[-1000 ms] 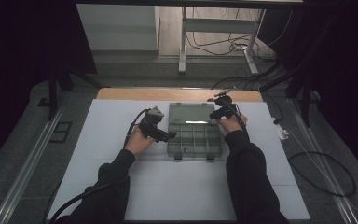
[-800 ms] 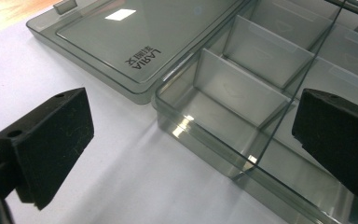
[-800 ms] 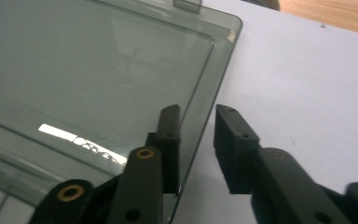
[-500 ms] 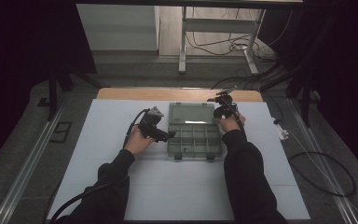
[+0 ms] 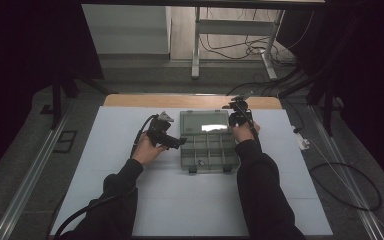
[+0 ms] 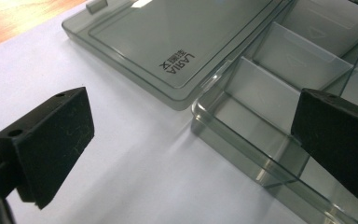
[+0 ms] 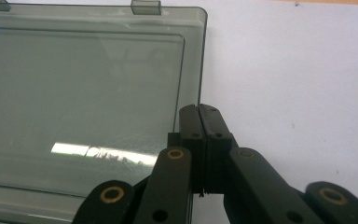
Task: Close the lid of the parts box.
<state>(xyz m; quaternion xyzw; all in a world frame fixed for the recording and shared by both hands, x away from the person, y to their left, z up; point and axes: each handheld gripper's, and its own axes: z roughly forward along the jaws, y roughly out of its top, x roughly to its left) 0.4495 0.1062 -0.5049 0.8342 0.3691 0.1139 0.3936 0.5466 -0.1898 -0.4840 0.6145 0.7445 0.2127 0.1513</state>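
Note:
A clear grey compartment box (image 5: pixel 207 152) lies open on the white mat, its lid (image 5: pixel 205 121) folded flat toward the far side. My left gripper (image 5: pixel 177 143) is at the box's left side. In the left gripper view it (image 6: pixel 191 144) stands open, its jaws straddling the base's corner (image 6: pixel 261 88) beside the lid (image 6: pixel 168 42). My right gripper (image 5: pixel 235 116) is at the lid's right edge. In the right gripper view its jaws (image 7: pixel 199 112) have just been closing and now meet with no gap, right over the edge of the lid (image 7: pixel 84 93). I see nothing between them.
The white mat (image 5: pixel 130 200) covers the table, with a wooden strip (image 5: pixel 190 101) along the far edge. A small white object (image 5: pixel 304 145) lies off the mat's right side. Cables trail over the floor at the right and back.

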